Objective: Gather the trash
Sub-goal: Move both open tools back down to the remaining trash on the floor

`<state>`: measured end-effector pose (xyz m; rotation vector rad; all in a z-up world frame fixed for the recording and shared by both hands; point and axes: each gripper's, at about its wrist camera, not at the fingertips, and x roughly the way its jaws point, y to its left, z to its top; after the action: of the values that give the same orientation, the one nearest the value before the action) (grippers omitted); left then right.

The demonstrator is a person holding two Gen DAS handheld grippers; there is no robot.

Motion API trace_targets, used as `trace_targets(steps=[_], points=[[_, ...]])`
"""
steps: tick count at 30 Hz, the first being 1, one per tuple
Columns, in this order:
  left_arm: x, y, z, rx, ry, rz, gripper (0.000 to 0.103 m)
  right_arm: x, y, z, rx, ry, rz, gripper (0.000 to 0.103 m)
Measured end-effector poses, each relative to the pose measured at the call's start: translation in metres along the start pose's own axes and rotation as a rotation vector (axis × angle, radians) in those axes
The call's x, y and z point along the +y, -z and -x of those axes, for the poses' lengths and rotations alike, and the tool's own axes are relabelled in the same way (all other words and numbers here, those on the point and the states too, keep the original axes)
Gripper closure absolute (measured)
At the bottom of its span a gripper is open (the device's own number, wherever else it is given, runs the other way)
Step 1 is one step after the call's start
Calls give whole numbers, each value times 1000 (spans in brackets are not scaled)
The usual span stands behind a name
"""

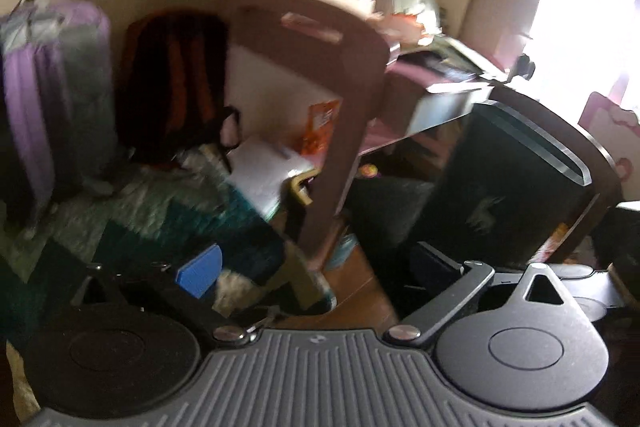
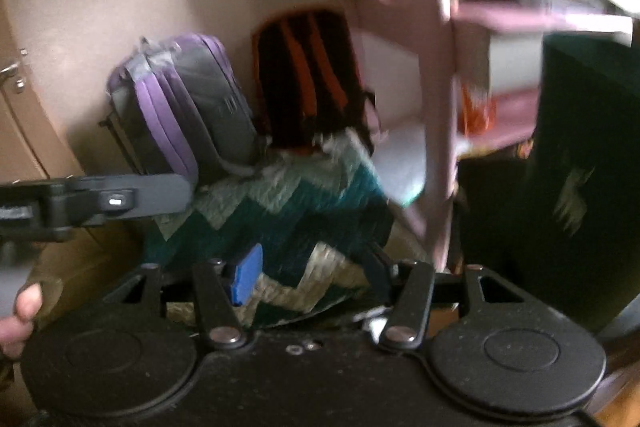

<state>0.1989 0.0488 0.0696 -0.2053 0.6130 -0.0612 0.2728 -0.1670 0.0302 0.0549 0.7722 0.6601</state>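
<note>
Both views blurred. Left tongs (image 1: 320, 267) spread wide, gripping nothing, above zigzag rug (image 1: 168, 211). Right tongs (image 2: 314, 277) likewise wide apart, empty. Orange wrapper (image 1: 320, 127) upright in the pink bench's (image 1: 344, 75) lower compartment, beside white paper (image 1: 268, 171). Purple suitcase (image 2: 180, 99), dark backpack (image 2: 308, 75) against wall.

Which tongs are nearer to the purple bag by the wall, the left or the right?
Left. The left tongs reach to just beside the purple bag; the right tongs are farther back over the zigzag rug.
</note>
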Motion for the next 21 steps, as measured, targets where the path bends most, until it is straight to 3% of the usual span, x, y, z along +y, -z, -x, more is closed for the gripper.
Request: trace_targets(steps=[6, 11, 16, 21], points=[[63, 54, -55, 81, -106, 35, 1, -6, 59, -103, 178, 37, -173, 47], [109, 102, -115, 208, -177, 60, 1, -9, 116, -179, 301, 103, -189, 48], [136, 150, -175, 357, -193, 72, 1, -5, 176, -243, 493, 154, -88, 48], [157, 203, -238, 510, -236, 114, 2, 10, 236, -305, 648, 183, 120, 48]])
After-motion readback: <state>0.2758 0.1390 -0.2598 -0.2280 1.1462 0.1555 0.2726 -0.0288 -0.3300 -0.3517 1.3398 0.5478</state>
